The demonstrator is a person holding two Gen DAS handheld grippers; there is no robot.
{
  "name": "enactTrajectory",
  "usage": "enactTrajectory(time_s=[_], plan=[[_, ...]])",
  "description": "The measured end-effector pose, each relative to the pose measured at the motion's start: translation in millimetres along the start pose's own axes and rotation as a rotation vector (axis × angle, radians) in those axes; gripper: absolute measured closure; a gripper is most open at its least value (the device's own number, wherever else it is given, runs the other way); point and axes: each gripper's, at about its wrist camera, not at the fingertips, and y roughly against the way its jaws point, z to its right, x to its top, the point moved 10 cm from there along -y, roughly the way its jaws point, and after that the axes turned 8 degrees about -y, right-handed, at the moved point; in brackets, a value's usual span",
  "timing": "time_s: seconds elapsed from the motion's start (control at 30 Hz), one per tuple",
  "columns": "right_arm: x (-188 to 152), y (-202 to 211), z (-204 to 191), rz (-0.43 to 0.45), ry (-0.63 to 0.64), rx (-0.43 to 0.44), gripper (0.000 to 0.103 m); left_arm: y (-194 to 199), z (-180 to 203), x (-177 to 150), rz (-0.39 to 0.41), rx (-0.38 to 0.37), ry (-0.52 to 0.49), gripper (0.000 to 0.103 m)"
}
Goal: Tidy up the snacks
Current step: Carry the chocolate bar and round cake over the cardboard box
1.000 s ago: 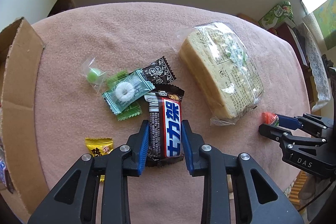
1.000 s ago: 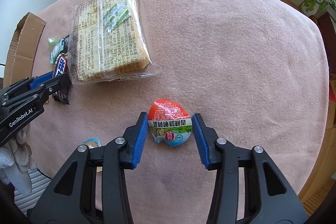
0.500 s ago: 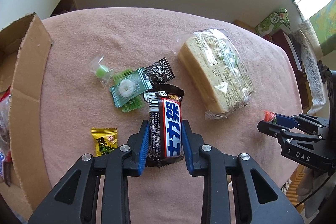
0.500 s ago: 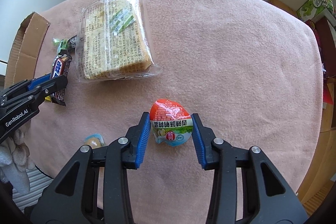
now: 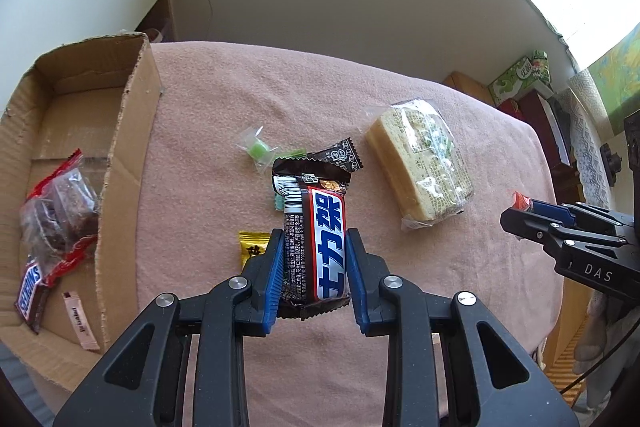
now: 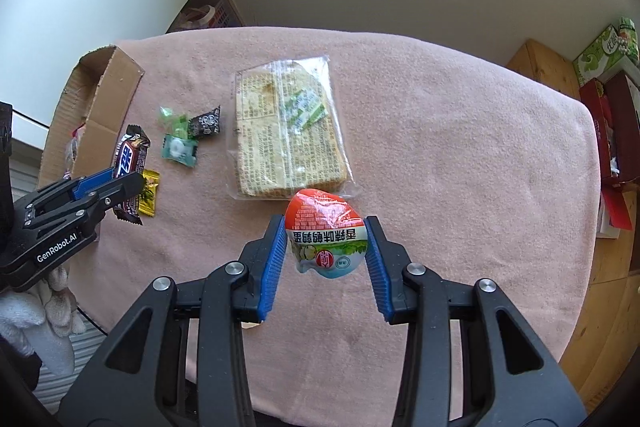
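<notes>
My left gripper (image 5: 313,263) is shut on a brown chocolate bar (image 5: 314,235) with a blue and white label and holds it above the pink tablecloth (image 5: 208,163). The bar also shows in the right wrist view (image 6: 129,163). My right gripper (image 6: 326,247) is shut on a round red and white snack pack (image 6: 325,233) and holds it off the cloth. An open cardboard box (image 5: 120,155) stands at the left with a red-edged snack bag (image 5: 60,215) and a Snickers bar (image 5: 29,293) inside.
On the cloth lie a wrapped bread loaf (image 5: 418,163), a green candy (image 5: 258,149), a black candy wrapper (image 5: 340,155), a yellow candy (image 5: 251,245) and a mint green packet (image 6: 179,149). Boxes (image 5: 520,75) stand beyond the table's right edge.
Both grippers have lifted with their snacks and pulled back from the cloth. The left view has swung toward the cardboard box, whose inside now shows.
</notes>
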Motion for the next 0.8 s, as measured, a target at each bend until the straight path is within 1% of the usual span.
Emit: enactTrajectory(time_s=[0.17, 0.23, 0.33, 0.5, 0.63, 0.8], plan=[[13.8, 13.0, -27.6, 0.031, 0.060, 0.020, 0.063, 17.0, -17.5, -3.2, 0.030, 0.014, 0.035, 0.075], [14.4, 14.1, -35.5, 0.038, 0.079, 0.024, 0.063, 21.7, -24.8, -6.2, 0.037, 0.020, 0.047, 0.075], [15.6, 7.5, -49.0, 0.018, 0.074, 0.052, 0.063, 31.4, -36.5, -11.2, 0.051, 0.024, 0.076, 0.075], [20.4, 8.5, -76.1, 0.030, 0.142, 0.060, 0.063, 50.2, -61.7, -18.1, 0.081, 0.045, 0.128, 0.075], [28.8, 9.8, -111.0, 0.038, 0.207, 0.080, 0.063, 65.7, -84.2, -23.8, 0.103, 0.071, 0.168, 0.075], [36.4, 9.0, -163.6, 0.047, 0.302, 0.110, 0.063, 80.2, -110.4, -34.0, 0.122, 0.101, 0.219, 0.075]])
